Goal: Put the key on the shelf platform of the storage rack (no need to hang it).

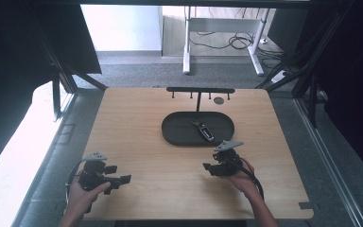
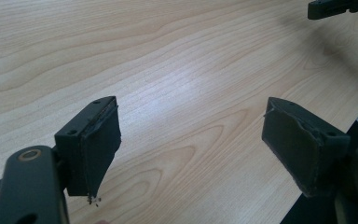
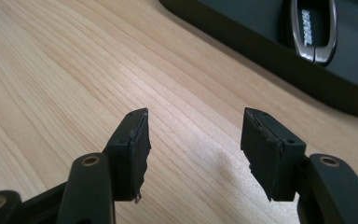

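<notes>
Black car key fob (image 1: pixel 202 129) with silver trim, flat in dark oval tray (image 1: pixel 175 132)

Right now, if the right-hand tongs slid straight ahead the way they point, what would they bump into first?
Probably the near wall of the black tray, with bare table before it. The right tongs are open; the key fob lies inside, beyond that wall.

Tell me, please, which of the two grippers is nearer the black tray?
The right gripper: it sits just off the black tray's near right rim, while the left gripper is over by the table's near left corner.

A key fob (image 1: pixel 202 130) lies in a tray (image 1: pixel 175 132) mid-table (image 1: pixel 137 123), a hook rack (image 1: pixel 200 90) behind it.
</notes>
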`<state>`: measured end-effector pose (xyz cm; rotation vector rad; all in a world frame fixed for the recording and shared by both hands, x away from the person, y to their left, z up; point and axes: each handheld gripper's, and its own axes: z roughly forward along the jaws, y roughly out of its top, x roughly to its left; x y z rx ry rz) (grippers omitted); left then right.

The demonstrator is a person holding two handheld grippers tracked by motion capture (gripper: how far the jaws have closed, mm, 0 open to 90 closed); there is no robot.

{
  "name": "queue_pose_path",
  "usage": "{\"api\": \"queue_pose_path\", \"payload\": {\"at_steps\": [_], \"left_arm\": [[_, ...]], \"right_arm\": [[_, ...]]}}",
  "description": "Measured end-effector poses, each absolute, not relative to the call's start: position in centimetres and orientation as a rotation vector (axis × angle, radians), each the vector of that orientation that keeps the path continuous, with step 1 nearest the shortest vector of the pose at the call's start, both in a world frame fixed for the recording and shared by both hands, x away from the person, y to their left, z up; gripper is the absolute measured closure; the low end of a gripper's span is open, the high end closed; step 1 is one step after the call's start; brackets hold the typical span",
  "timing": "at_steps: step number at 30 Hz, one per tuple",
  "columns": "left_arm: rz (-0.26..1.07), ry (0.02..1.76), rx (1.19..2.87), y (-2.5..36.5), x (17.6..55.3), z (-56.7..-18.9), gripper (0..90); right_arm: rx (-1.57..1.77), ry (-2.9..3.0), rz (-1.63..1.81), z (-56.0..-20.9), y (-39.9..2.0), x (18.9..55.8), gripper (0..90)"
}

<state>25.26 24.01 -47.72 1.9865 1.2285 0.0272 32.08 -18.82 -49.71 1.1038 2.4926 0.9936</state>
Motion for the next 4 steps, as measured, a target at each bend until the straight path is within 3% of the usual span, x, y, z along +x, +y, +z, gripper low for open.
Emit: {"api": "queue_pose_path", "payload": {"at_steps": [4], "left_arm": [[0.029, 1.226, 1.983, 24.1, 25.25, -47.59, 19.7]], "right_arm": [[1.115, 2.49, 0.965, -50.06, -18.96, 32.14, 41.1]]}}
